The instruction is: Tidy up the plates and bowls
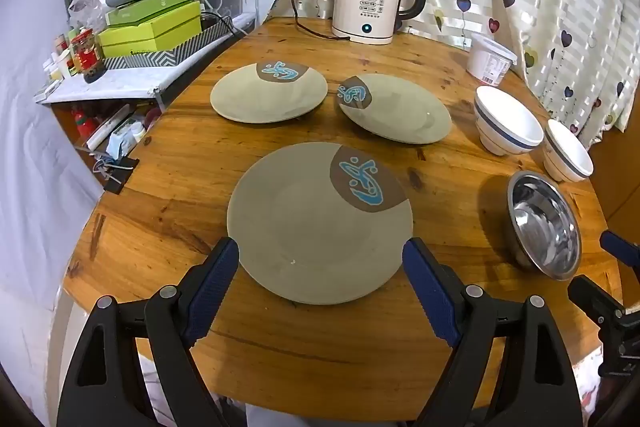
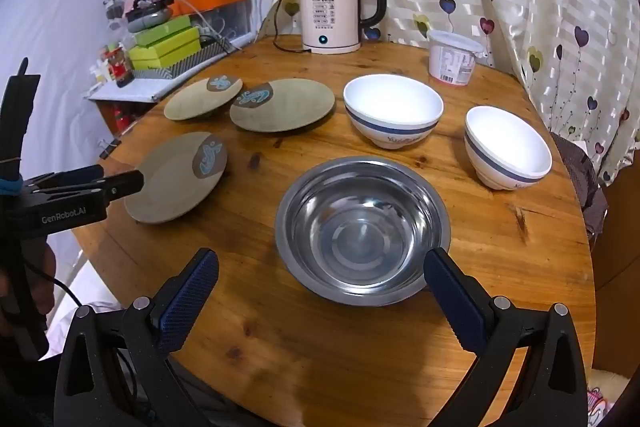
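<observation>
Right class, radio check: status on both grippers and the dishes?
Left gripper open, over near plate. Right gripper open, at steel bowl. Nothing stacked yet. Path clear.

In the right wrist view, the left gripper [image 2: 120,183] hid the near plate [image 2: 176,179] along its left rim. The hand [image 2: 28,279] holding it was cut off by the frame's edge. The left wrist view cropped the right gripper [image 1: 616,267] there. Print on the white tub [image 2: 454,57] was too small to read.
</observation>
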`<state>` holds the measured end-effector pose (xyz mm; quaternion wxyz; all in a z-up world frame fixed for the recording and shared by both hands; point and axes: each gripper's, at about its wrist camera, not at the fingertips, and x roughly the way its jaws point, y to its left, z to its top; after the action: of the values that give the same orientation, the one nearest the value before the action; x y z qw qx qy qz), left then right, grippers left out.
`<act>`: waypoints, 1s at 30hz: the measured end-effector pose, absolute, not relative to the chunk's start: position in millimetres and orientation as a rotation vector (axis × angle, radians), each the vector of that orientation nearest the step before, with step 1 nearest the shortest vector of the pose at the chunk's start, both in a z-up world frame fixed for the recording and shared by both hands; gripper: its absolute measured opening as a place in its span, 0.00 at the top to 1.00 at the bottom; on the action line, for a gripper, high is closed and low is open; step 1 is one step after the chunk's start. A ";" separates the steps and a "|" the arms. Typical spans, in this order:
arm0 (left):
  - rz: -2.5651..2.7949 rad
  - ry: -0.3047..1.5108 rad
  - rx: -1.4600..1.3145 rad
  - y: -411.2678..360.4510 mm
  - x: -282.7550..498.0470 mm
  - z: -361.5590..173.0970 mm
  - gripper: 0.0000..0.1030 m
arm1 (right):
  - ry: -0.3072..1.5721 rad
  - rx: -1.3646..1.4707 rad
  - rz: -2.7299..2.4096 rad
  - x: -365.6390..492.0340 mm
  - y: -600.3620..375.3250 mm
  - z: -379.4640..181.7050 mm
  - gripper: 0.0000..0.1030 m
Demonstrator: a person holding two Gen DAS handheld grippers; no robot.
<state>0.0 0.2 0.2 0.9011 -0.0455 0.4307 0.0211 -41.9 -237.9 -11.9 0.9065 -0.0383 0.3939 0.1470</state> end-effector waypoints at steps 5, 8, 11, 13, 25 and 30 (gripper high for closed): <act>0.036 0.877 -0.098 -1.0 -3.6 -0.8 0.18 | 0.810 -0.070 0.312 -42.5 -239.8 -9.1 0.00; 0.040 0.878 -0.080 -3.3 -2.4 -1.6 0.18 | 0.805 -0.070 0.316 -41.9 -237.0 -12.7 0.00; 0.047 0.880 -0.064 -3.1 -4.7 -0.1 0.18 | 0.800 -0.065 0.325 -42.2 -234.8 -13.7 0.00; 0.039 0.871 -0.066 -3.6 -6.5 2.3 0.18 | 0.799 -0.061 0.326 -43.6 -233.1 -15.5 0.00; 0.032 0.879 -0.089 -0.4 -6.9 0.7 0.18 | 0.805 -0.042 0.341 -40.8 -235.9 -11.6 0.00; 0.027 0.879 -0.092 -0.7 -7.4 0.0 0.18 | 0.806 -0.038 0.345 -40.3 -237.0 -11.7 0.00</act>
<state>-7.4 -0.7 0.0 0.9038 -0.0447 0.4253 0.0133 -40.3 -237.0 -11.7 0.9053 -0.0185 0.3901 0.1671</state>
